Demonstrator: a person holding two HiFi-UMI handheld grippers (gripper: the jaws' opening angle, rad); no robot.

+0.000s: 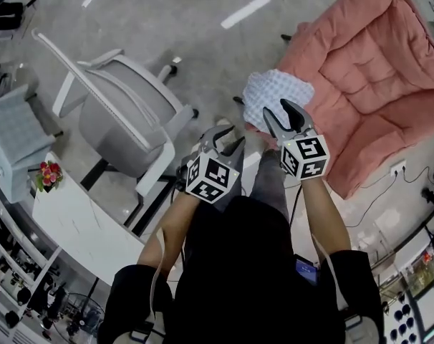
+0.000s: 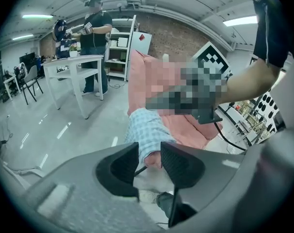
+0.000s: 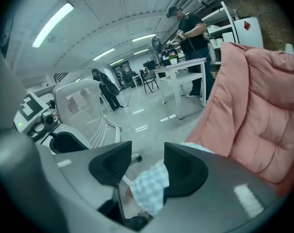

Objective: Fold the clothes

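A light blue checked garment (image 1: 271,92) lies bunched on the near corner of a big pink quilted cushion (image 1: 374,70). My right gripper (image 1: 281,113) hovers at the garment's near edge, jaws apart with nothing between the pads. In the right gripper view the garment (image 3: 149,186) shows below and beyond the right gripper (image 3: 148,161). My left gripper (image 1: 228,140) hangs lower left, short of the cloth, its jaws a narrow gap apart and empty. The left gripper view has the garment (image 2: 146,132) ahead of the left gripper (image 2: 149,154), with the cushion (image 2: 142,81) behind it.
A white office chair (image 1: 124,113) stands on the grey floor just left of the grippers. A white table (image 1: 81,228) with a small flower pot (image 1: 49,172) is at the lower left. Farther off, a person (image 2: 96,28) stands by another white table (image 2: 74,64). Cables (image 1: 399,169) run along the floor at right.
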